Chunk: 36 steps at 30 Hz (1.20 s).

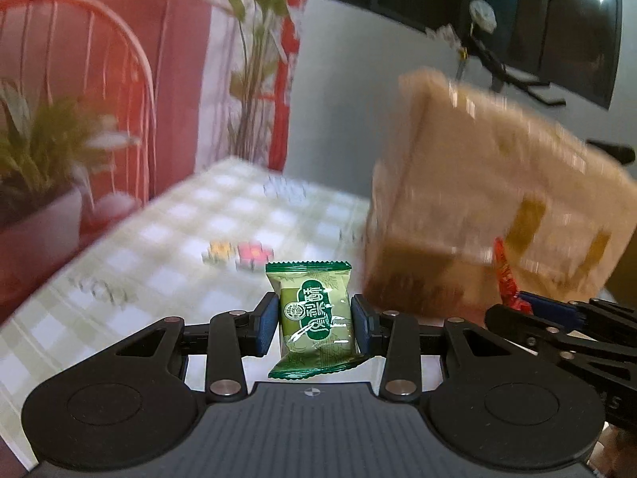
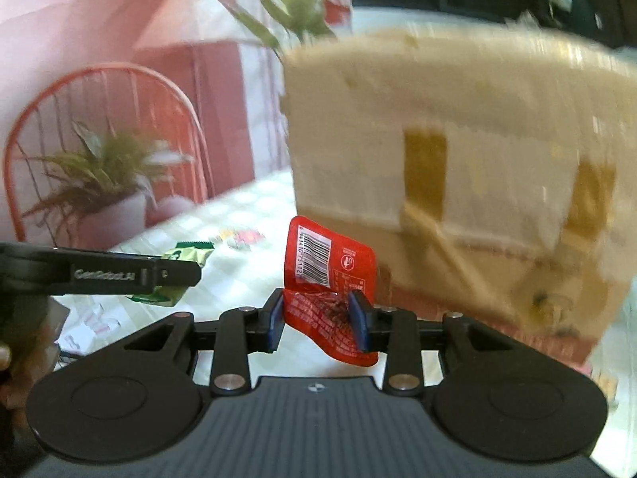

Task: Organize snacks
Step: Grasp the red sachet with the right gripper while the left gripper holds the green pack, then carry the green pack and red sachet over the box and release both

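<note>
My left gripper [image 1: 314, 320] is shut on a green snack packet [image 1: 314, 318] and holds it upright above the checked tablecloth [image 1: 167, 247]. My right gripper [image 2: 317, 312] is shut on a red snack packet [image 2: 326, 279] with a barcode. A cardboard box [image 2: 458, 167] stands close ahead of the right gripper; it also shows in the left wrist view [image 1: 489, 199], to the right. The right gripper [image 1: 557, 318] with the red packet [image 1: 505, 275] shows at the right of the left view. The left gripper [image 2: 131, 275] with the green packet [image 2: 187, 255] shows at the left of the right view.
Small orange [image 1: 219, 251] and red [image 1: 254, 255] wrapped snacks lie on the cloth further back. A potted plant [image 1: 43, 183] and a red wire chair [image 1: 99, 79] stand at the left. A tall plant [image 1: 254, 59] stands behind the table. Both views are blurred.
</note>
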Each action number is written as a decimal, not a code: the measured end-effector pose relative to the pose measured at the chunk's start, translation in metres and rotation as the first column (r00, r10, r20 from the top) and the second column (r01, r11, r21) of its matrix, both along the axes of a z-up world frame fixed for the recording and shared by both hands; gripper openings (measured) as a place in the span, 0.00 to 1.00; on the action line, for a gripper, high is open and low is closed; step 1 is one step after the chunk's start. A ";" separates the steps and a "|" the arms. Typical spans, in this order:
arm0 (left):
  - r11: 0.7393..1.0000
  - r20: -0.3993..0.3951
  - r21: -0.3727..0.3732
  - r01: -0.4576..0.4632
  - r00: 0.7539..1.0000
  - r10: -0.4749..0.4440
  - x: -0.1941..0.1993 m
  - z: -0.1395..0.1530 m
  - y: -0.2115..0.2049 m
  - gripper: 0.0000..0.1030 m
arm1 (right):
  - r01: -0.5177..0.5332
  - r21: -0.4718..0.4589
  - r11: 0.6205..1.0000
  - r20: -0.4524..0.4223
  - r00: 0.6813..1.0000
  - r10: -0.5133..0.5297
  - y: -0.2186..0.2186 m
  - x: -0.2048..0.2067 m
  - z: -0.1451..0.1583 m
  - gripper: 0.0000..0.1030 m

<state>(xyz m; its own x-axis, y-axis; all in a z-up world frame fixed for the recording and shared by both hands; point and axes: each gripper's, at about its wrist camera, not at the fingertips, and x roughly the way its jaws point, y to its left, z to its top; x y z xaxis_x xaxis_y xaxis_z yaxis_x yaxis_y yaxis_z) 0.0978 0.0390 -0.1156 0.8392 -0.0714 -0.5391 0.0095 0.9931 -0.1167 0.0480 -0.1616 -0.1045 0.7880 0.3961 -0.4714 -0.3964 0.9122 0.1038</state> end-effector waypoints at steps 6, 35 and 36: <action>0.999 0.135 0.009 0.035 0.990 -0.036 0.004 0.056 -0.013 0.41 | -0.045 0.048 0.998 0.169 0.985 0.036 -0.010 0.002 0.057 0.35; 0.958 0.113 0.167 0.232 0.961 -0.252 0.134 0.108 -0.134 0.74 | 0.203 -0.021 0.979 0.062 0.978 -0.201 -0.114 0.106 0.113 0.46; 0.958 0.120 0.179 0.223 0.962 -0.246 0.132 0.109 -0.133 0.77 | 0.205 -0.021 0.978 0.060 0.977 -0.204 -0.114 0.106 0.114 0.48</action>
